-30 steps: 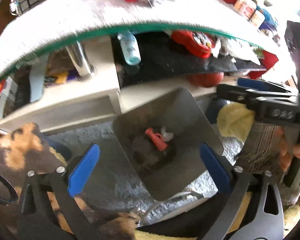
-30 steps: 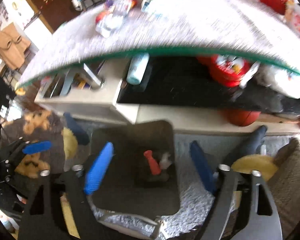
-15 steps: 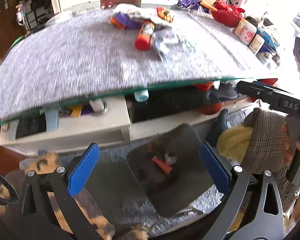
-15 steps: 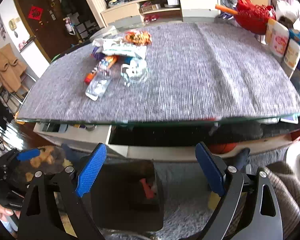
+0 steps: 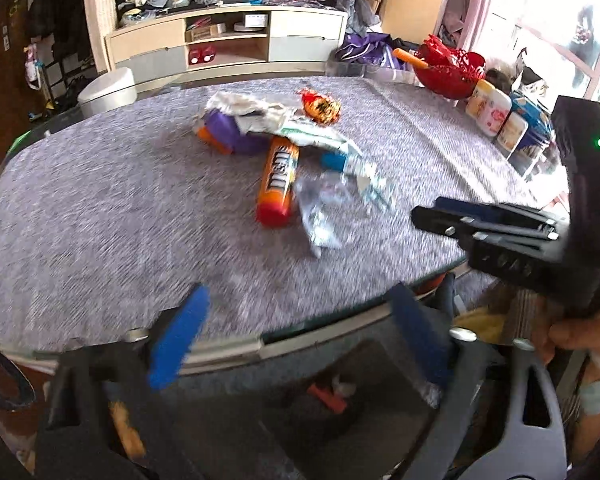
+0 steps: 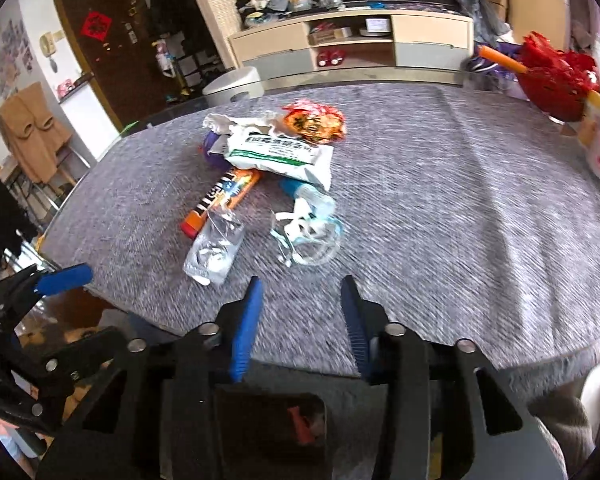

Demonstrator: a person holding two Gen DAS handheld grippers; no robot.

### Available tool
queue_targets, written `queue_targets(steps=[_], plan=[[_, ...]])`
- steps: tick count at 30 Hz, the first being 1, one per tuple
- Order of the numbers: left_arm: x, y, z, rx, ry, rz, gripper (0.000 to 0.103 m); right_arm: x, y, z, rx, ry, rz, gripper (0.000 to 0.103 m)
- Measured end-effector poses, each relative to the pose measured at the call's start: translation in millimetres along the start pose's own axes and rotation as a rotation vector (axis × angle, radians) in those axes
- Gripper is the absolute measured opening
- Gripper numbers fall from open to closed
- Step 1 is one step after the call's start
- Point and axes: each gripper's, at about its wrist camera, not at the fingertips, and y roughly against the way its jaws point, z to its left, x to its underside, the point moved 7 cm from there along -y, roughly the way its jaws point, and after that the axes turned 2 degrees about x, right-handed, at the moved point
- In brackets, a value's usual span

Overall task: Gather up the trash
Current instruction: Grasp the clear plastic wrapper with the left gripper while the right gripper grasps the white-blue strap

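A pile of trash lies mid-table on the grey cloth: an orange tube, a clear crushed bottle, a white and green pouch, an orange-red wrapper, a purple item and clear plastic rings. A dark bin with a red piece inside stands on the floor below the table edge. My left gripper is open and empty over the near table edge. My right gripper is open and empty, narrower, just short of the pile.
A red basket and several tubs stand at the table's right side. A low TV cabinet and a white stool stand behind. The right gripper shows in the left wrist view.
Both grippers rose from the bin under the table to above the tabletop. The trash pile came into view. The right gripper's jaws narrowed.
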Motion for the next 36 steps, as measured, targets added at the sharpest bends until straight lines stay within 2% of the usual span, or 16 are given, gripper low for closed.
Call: queue_targets(steps=[2, 6, 8, 16, 21, 24, 29, 36], plan=[[-6.9, -9.6, -1.5, 0.022, 0.015, 0.008, 0.065, -4.4, -4.2, 4.1, -0.016, 0.013, -0.004, 0.037], [-14.5, -23.0, -5.9, 0.04, 0.004, 0.016, 0.057, -10.2, -13.9, 9.2, -0.037, 0.032, 0.002, 0.033], [-17.3, -31.8, -6.7, 0.05, 0.005, 0.03, 0.046, -9.7, -17.1, 8.6, -0.042, 0.038, 0.009, 0.03], [-22.2, -58.1, -5.5, 0.082, 0.024, 0.068, 0.037, -7.3, -39.3, 0.0, -0.016, 0.04, 0.049, 0.021], [-24.9, -68.1, -9.2, 0.101, 0.017, 0.079, 0.02, -3.9, -40.5, -4.8, -0.014, 0.027, 0.046, 0.015], [-24.6, -66.7, -11.1, 0.093, -0.004, 0.073, 0.019, -2.2, -37.2, -7.4, -0.01, 0.024, 0.045, 0.01], [-26.6, -51.7, -13.6, 0.068, -0.018, 0.034, 0.019, -0.1, -24.3, -8.2, 0.006, 0.026, 0.035, 0.008], [-23.2, -6.1, -19.6, 0.04, -0.039, -0.039, 0.019, 1.4, 10.7, 3.7, -0.004, 0.045, -0.013, 0.008]])
